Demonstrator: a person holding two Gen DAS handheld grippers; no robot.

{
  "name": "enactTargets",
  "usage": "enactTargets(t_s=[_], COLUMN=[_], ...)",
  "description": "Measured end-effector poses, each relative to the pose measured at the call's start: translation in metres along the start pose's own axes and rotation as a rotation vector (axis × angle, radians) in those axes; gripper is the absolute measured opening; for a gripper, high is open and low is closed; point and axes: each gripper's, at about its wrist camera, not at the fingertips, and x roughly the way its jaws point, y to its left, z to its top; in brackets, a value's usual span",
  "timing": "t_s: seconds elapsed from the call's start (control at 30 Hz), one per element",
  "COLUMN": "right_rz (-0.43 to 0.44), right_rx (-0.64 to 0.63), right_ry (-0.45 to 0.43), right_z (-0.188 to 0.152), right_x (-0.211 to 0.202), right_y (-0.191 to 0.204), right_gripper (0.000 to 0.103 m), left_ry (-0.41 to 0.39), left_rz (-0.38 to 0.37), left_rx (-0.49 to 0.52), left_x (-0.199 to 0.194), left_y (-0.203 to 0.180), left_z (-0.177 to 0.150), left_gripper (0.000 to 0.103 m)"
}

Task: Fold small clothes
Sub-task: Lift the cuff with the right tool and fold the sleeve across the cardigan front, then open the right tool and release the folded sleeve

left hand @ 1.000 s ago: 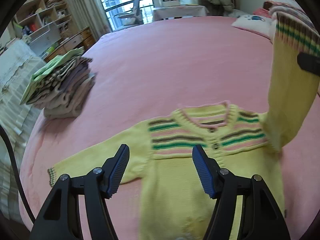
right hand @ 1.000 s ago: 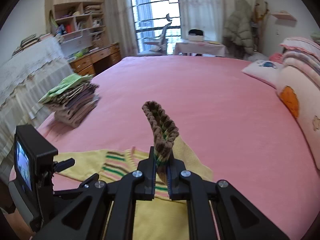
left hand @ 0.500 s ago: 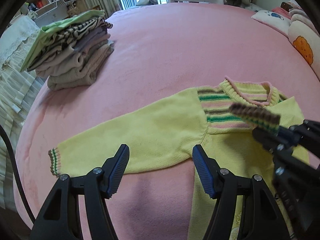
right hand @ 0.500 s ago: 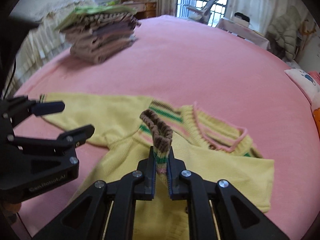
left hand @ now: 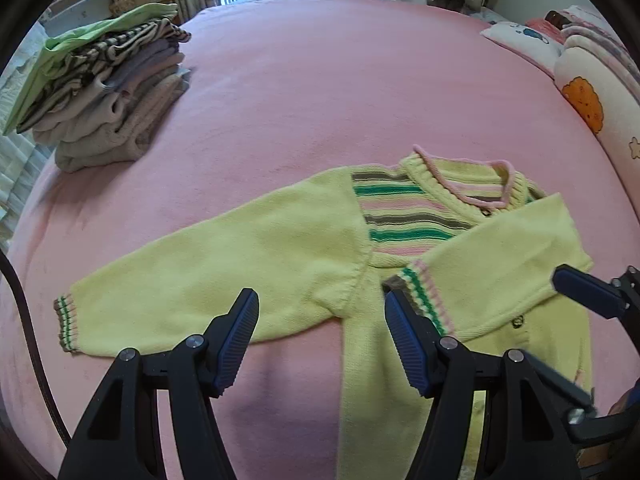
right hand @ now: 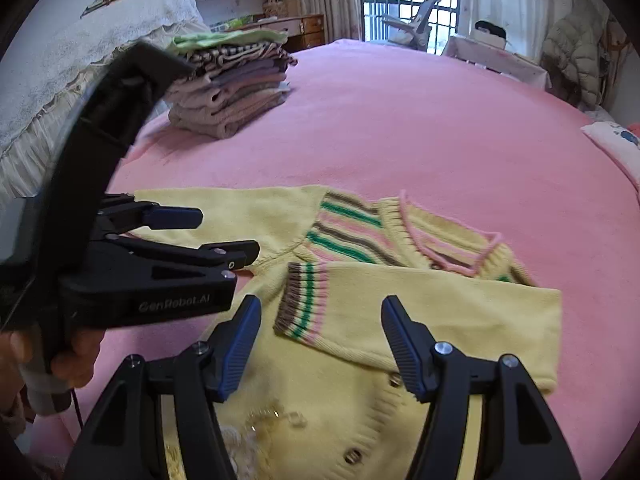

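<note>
I've just let the cuff (right hand: 304, 300) go: my right hand-held gripper (right hand: 320, 344) now gapes empty over the cardigan (right hand: 360, 380). One sleeve (right hand: 440, 316) lies folded at frame centre; my left hand-held gripper (left hand: 320, 340), also open, takes the other next.

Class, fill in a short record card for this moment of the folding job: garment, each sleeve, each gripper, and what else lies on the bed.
garment: yellow cardigan, lying flat on the pink bed
folded sleeve: laid across the chest
other sleeve: spread out flat to the side
left gripper: open, holding nothing
right gripper: open, holding nothing
also on bed: stack of folded clothes; pillows
</note>
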Motion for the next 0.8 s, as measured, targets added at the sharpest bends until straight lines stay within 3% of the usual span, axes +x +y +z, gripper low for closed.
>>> enactTargets(t_s=[0.3, 0.53, 0.8], right_rz=[-0.142, -0.175, -0.211], right_rx=[0.082, 0.21, 0.319], right_ry=[-0.002, 0.006, -0.001], right_z=[-0.048, -0.077, -0.088], right_x=[-0.047, -0.049, -0.041], right_y=[-0.061, -0.099, -0.133], right_gripper=[0.063, 0.063, 0.063], left_ry=[0.096, 0.131, 0.144], left_rz=[-0.144, -0.256, -0.302], left_rx=[-0.056, -0.079, -0.154], left_x=[0.017, 0.036, 0.054], left_y=[-0.013, -0.026, -0.02], left_z=[-0.014, -0.021, -0.018], left_gripper=[0.064, 0.059, 0.056])
